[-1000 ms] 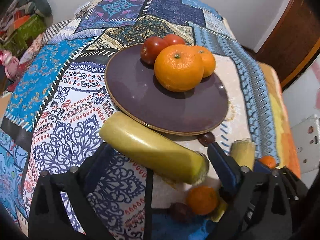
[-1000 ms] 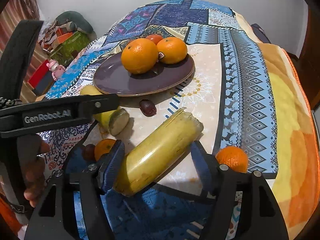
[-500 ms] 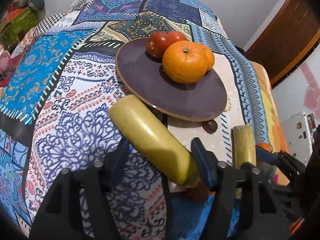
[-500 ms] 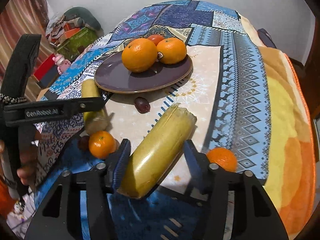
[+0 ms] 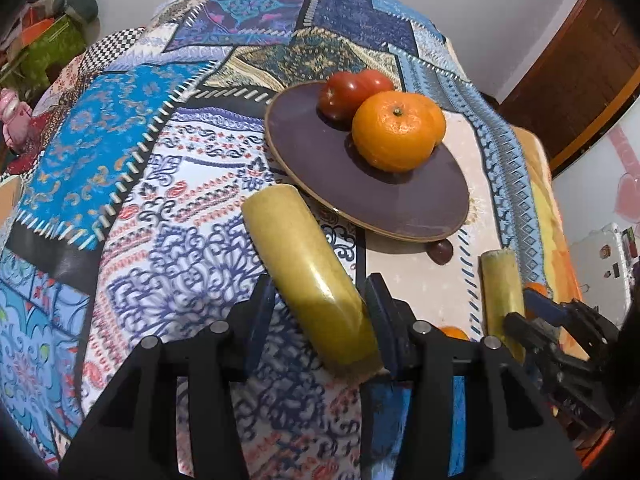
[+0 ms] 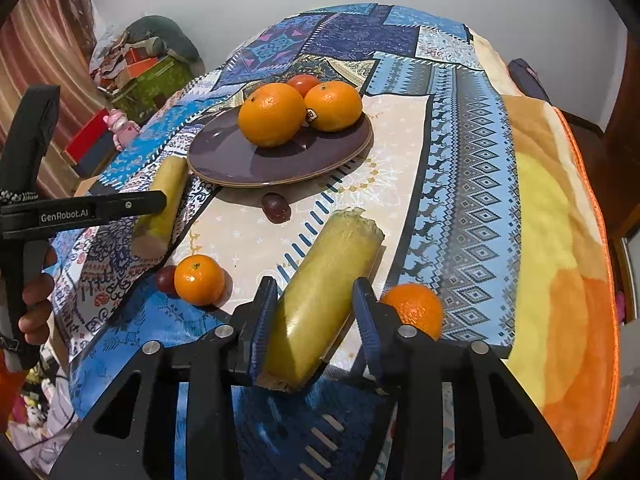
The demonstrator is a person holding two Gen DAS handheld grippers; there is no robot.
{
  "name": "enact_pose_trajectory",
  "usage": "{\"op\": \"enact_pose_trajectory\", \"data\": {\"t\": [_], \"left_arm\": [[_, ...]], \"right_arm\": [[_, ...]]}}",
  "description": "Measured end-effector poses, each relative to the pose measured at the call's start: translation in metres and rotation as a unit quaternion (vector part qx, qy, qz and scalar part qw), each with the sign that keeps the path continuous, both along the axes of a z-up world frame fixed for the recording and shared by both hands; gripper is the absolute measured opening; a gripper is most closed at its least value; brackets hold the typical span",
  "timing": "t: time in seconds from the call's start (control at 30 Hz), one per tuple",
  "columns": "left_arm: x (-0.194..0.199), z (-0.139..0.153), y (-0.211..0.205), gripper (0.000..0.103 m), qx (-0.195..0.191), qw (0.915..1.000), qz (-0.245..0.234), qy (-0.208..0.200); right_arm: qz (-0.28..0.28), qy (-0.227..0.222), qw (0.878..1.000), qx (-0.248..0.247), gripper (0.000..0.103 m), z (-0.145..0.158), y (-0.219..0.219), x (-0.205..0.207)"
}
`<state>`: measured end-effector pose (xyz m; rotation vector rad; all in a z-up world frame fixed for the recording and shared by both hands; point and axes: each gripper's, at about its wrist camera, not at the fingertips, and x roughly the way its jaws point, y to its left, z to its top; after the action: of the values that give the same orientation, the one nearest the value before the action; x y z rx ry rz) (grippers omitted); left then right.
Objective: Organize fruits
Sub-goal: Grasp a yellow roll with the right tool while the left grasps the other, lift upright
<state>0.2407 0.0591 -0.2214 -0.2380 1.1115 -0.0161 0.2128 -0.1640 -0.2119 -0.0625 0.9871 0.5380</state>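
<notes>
Gripping one yellow-green cylindrical fruit piece [image 5: 316, 280] near its cut end, the left claw [image 5: 320, 316] has both blue-padded fingers pressed against the sides, and the piece slants up toward the dark purple round plate [image 5: 400, 208], its far end just beside the rim. The right claw [image 6: 316, 312] is likewise clamped on a second yellow-green cylindrical piece with a ragged far end [image 6: 324, 284]. On the plate sit two large oranges [image 6: 272, 114] touching each other, with a red tomato [image 6: 304, 82] behind them. Loose on the patchwork-patterned cloth of the counter [image 6: 472, 184] lie a small orange [image 6: 199, 279] with a dark red grape [image 6: 166, 279] touching it, another dark grape [image 6: 275, 207] just in front of the plate, and a rough-skinned mandarin [image 6: 414, 308] beside the right claw's outer finger.
</notes>
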Motion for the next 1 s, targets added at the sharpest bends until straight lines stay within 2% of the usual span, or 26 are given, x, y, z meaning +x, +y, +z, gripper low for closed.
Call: {"op": "enact_pose_trajectory", "data": {"t": [0.1,0.23,0.3,0.37,0.47,0.57,0.7,0.9,1.0], "left_arm": [[0.008,-0.009,-0.005,0.054,0.025,0.9997,0.007,0.0],[0.008,-0.011,-0.004,0.052,0.037,0.9992,0.01,-0.008],[0.005,-0.01,-0.002,0.049,0.043,0.999,0.006,-0.012],[-0.001,-0.008,0.001,0.042,0.052,0.9985,0.002,-0.015],[-0.013,-0.005,0.01,0.036,0.074,0.9971,-0.001,-0.019],[-0.023,-0.006,0.023,0.035,0.069,0.9975,-0.002,-0.015],[-0.025,-0.007,0.028,0.035,0.061,0.998,-0.007,-0.011],[-0.015,-0.011,0.024,0.035,0.069,0.9975,-0.007,-0.016],[-0.011,-0.012,0.021,0.035,0.074,0.997,-0.011,-0.019]], "right_arm": [[-0.004,-0.005,1.0,-0.008,0.041,-0.001,0.005,0.002],[-0.011,0.002,1.0,-0.008,0.045,-0.006,0.007,0.007],[-0.014,0.01,1.0,-0.007,0.047,-0.011,0.008,0.009],[-0.014,0.008,1.0,-0.01,0.047,-0.013,0.01,0.01],[-0.009,-0.002,1.0,-0.009,0.044,-0.011,0.009,0.005],[0.007,-0.002,1.0,0.015,0.037,-0.008,0.005,0.002],[0.014,-0.007,1.0,0.006,0.037,-0.009,0.006,-0.001],[0.018,0.005,1.0,-0.023,0.037,-0.015,0.013,0.002],[0.017,0.008,1.0,-0.021,0.037,-0.022,0.013,0.001]]}}
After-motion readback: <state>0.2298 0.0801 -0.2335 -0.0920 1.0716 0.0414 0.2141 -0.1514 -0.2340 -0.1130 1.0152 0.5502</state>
